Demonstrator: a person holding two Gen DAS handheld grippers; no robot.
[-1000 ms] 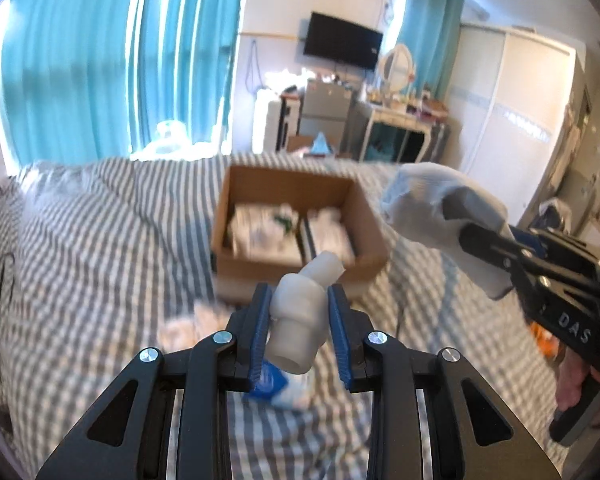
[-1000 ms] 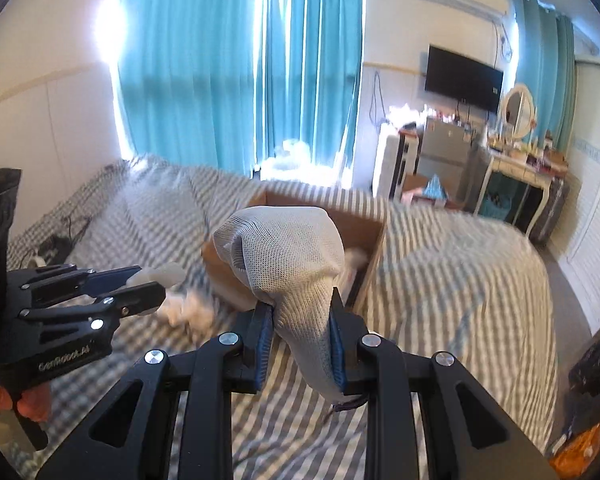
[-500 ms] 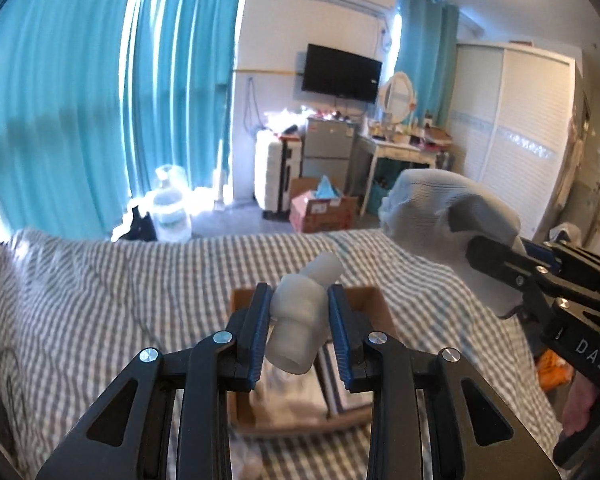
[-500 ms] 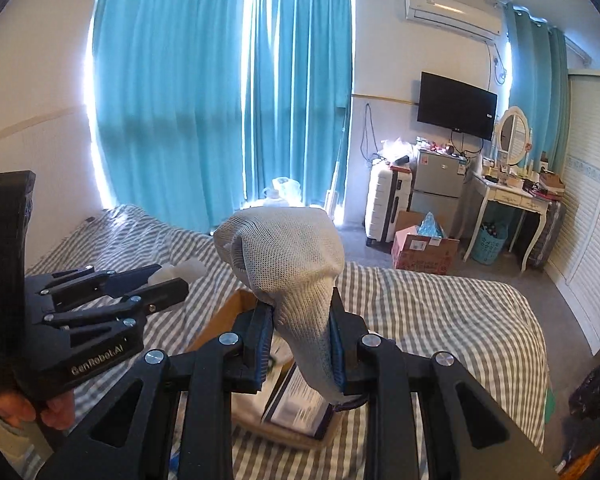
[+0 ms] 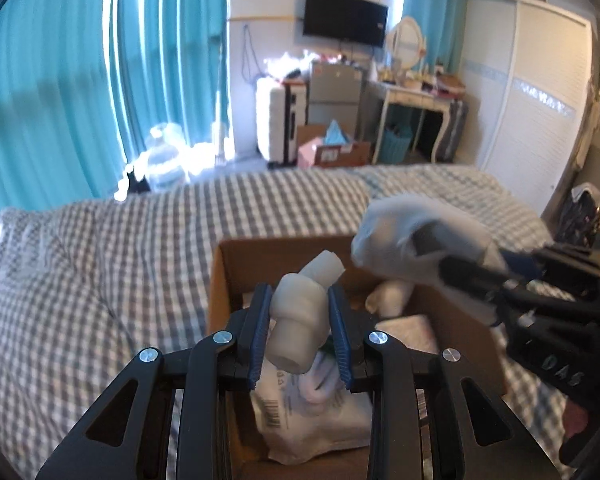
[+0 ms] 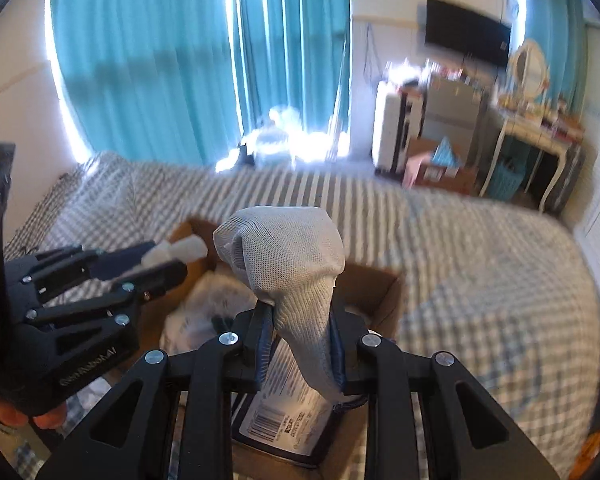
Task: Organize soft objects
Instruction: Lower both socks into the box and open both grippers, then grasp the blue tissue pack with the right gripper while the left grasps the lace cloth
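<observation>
Both grippers are loaded and sitting right over the cardboard box (image 5: 220,280) on the checked bed (image 5: 100,260). The left gripper (image 5: 300,336) is clamped on a pale rolled-up sock (image 5: 298,320), pinched around its middle with one end poking out toward the far side. The right gripper (image 6: 300,344) is closed on a grey knit sock (image 6: 292,264), gripped near the bottom so the bulky top flops above the fingers.

The box already has stuff in it: a white plastic bag (image 5: 312,420) with a barcode at the near end, another pale roll (image 5: 392,296) further back, and a flat labelled packet (image 6: 284,412) under the right gripper.

I'd say this is the drop-off step. Get each one low inside the walls before letting go, since soft rolls bounce and the box is filling up. Aim for a gap, not on top of the bag, and release one at a time so the grippers don't bump, since they're close together.
</observation>
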